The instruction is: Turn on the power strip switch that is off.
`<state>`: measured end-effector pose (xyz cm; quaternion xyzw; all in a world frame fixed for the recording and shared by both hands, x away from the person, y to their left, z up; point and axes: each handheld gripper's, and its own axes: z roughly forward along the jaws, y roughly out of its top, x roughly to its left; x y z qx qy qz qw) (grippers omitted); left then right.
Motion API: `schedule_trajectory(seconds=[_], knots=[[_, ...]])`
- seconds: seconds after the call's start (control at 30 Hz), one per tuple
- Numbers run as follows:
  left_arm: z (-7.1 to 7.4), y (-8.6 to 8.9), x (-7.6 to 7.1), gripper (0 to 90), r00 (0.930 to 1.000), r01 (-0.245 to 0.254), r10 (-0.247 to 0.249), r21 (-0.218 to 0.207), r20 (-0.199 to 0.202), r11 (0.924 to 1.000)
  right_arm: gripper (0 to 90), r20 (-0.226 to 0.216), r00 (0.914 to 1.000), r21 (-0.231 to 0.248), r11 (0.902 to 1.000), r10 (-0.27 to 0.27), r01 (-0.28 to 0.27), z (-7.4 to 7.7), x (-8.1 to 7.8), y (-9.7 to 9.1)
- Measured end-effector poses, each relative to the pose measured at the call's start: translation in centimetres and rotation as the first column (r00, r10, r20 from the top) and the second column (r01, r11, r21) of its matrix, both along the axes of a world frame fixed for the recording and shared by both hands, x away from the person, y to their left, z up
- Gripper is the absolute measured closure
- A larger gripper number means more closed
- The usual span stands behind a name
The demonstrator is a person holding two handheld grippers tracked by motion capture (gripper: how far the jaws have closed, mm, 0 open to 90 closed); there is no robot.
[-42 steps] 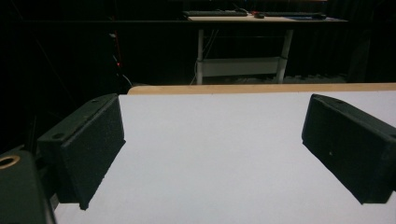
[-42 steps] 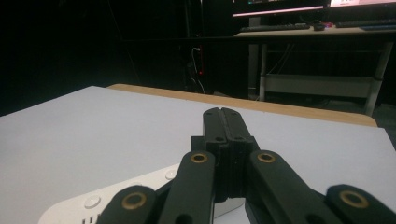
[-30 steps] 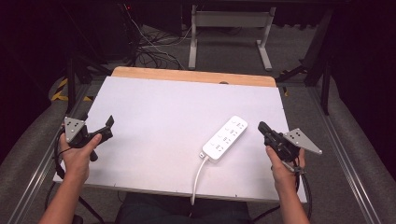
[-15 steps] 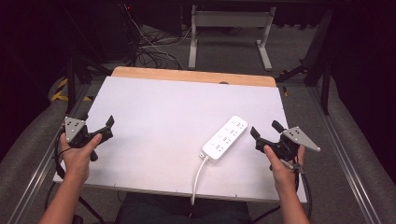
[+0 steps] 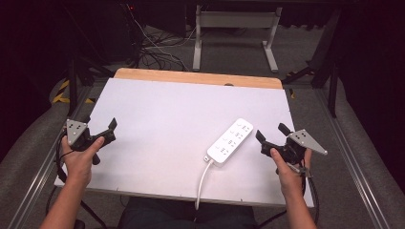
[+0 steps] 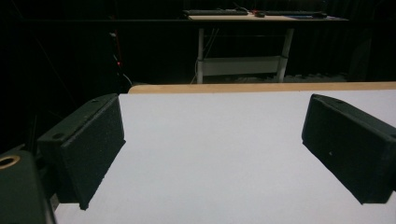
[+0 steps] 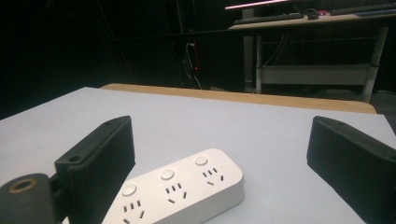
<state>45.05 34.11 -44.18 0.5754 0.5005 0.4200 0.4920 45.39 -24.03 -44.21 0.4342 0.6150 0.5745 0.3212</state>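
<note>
A white power strip (image 5: 230, 141) with three socket groups lies diagonally on the right half of the white table top (image 5: 181, 114). Its white cable (image 5: 203, 183) runs off the front edge. My right gripper (image 5: 271, 132) is open just right of the strip, apart from it. In the right gripper view the power strip (image 7: 177, 189) lies low between the wide-spread jaws of the right gripper (image 7: 222, 135), nearer the left one. My left gripper (image 5: 100, 123) is open at the table's left edge. In the left gripper view, the left gripper (image 6: 215, 116) has bare white table top between its jaws.
A wooden strip (image 5: 196, 76) borders the table's far edge. Beyond it stand a desk frame (image 5: 234, 21) and loose cables (image 5: 153, 52) on the dark floor. Metal rails (image 5: 353, 157) run along both sides of the table.
My right gripper's jaws went from shut to open while it stayed beside the power strip. The left gripper and the strip have not moved.
</note>
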Motion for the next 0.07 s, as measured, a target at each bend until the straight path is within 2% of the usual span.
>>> schedule_trajectory(seconds=[0.07], knots=[[0.00,-0.01,0.00,6.4,1.0000,0.000,0.000,0.000,0.000,1.0000,8.7,0.004,1.0000,0.002,1.0000,0.001,-0.001,0.01,-0.02,-0.03]])
